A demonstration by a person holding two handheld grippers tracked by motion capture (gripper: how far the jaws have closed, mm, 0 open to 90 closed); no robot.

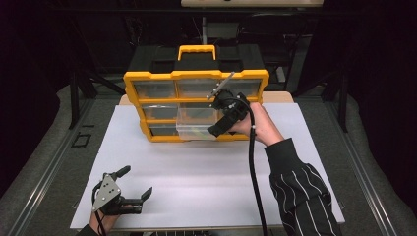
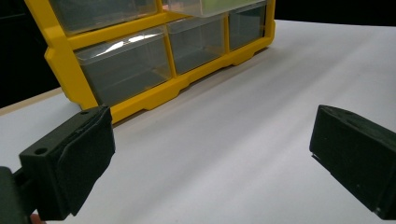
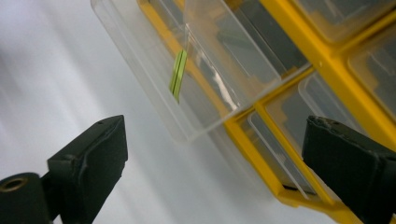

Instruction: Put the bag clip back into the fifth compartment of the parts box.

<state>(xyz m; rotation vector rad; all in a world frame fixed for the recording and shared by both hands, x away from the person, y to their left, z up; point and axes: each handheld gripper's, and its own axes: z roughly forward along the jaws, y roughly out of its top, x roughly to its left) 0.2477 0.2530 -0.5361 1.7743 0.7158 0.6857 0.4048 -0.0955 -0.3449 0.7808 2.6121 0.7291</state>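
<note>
Yellow plastic organizer [image 1: 195, 74] | clear drawer [image 1: 196, 129] pulled out | left tongs [image 1: 135, 183] apart | right tongs [image 1: 222, 109] apart

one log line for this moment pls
right tongs: open, at pulled-out clear drawer of yellow organizer | green item in drawer | left tongs: open, low over white table, holding nothing

Glossy yellow plastic organizer [image 1: 196, 105], clear smooth plastic drawer [image 3: 196, 79], matt white tabletop [image 1: 206, 177].

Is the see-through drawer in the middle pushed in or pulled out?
Pulled out: the clear drawer juts forward from the yellow organizer.
</note>
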